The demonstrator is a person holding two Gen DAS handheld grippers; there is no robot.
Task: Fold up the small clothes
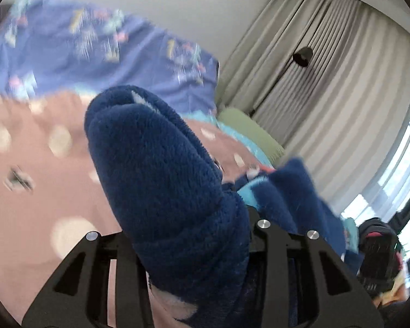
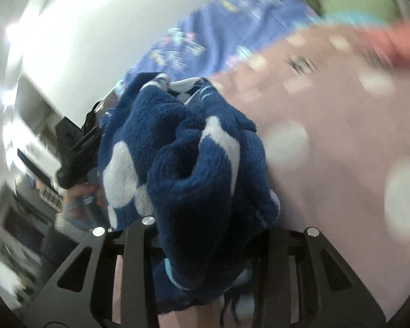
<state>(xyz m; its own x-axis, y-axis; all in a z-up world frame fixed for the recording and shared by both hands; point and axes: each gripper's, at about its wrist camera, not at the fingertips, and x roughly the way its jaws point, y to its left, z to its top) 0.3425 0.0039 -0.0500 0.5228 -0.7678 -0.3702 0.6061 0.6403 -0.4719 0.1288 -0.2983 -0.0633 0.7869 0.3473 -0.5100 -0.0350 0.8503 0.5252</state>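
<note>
A dark blue fleece garment (image 1: pixel 161 169) with white patches hangs bunched between both grippers above the pink dotted bedspread (image 1: pixel 41 164). My left gripper (image 1: pixel 196 248) is shut on one bunched end of it; the fabric hides the fingertips. My right gripper (image 2: pixel 205 246) is shut on another part of the same garment (image 2: pixel 199 164), which drapes over its jaws. In the right wrist view the left gripper (image 2: pixel 76 158) and the hand holding it show at the garment's left edge.
The bed has a pink dotted cover (image 2: pixel 341 164) and a purple patterned sheet (image 1: pixel 95 54) behind it. A green and light blue item (image 1: pixel 248 131) lies at the bed's far edge. Grey curtains (image 1: pixel 328 82) and a window stand to the right.
</note>
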